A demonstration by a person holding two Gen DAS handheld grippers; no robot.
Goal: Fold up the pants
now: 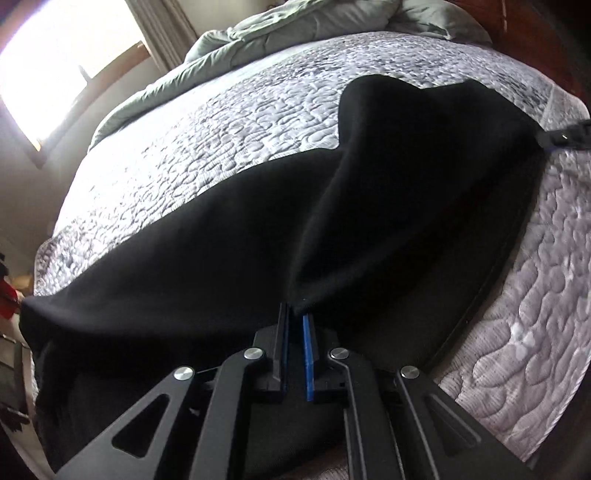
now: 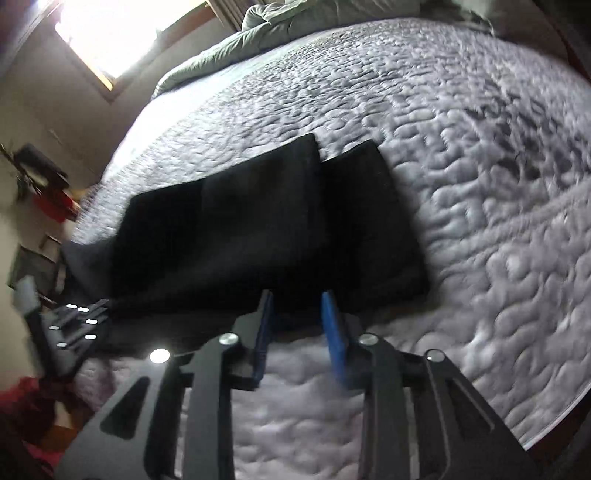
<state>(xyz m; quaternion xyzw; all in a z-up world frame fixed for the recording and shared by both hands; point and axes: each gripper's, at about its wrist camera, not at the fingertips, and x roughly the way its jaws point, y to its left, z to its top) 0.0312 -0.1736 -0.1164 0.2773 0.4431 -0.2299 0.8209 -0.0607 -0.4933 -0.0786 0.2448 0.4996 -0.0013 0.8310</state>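
Black pants [image 1: 258, 236] lie across a grey quilted bed [image 1: 221, 122]. My left gripper [image 1: 297, 314] is shut on a pinched fold of the pants fabric and lifts it into a ridge. In the right wrist view the two pant legs [image 2: 258, 221] lie side by side on the quilt. My right gripper [image 2: 297, 299] is open, its blue pads at the near edge of the pants, with no cloth clamped between them. The right gripper also shows at the far right of the left wrist view [image 1: 565, 137], by the pants' edge. The left gripper shows at the left of the right wrist view [image 2: 79, 325].
A crumpled green duvet [image 1: 295, 26] lies at the head of the bed. A bright window [image 1: 62, 62] is at the upper left. Dark furniture with red items [image 2: 44, 184] stands left of the bed. The bed's edge [image 1: 491, 391] runs close on the right.
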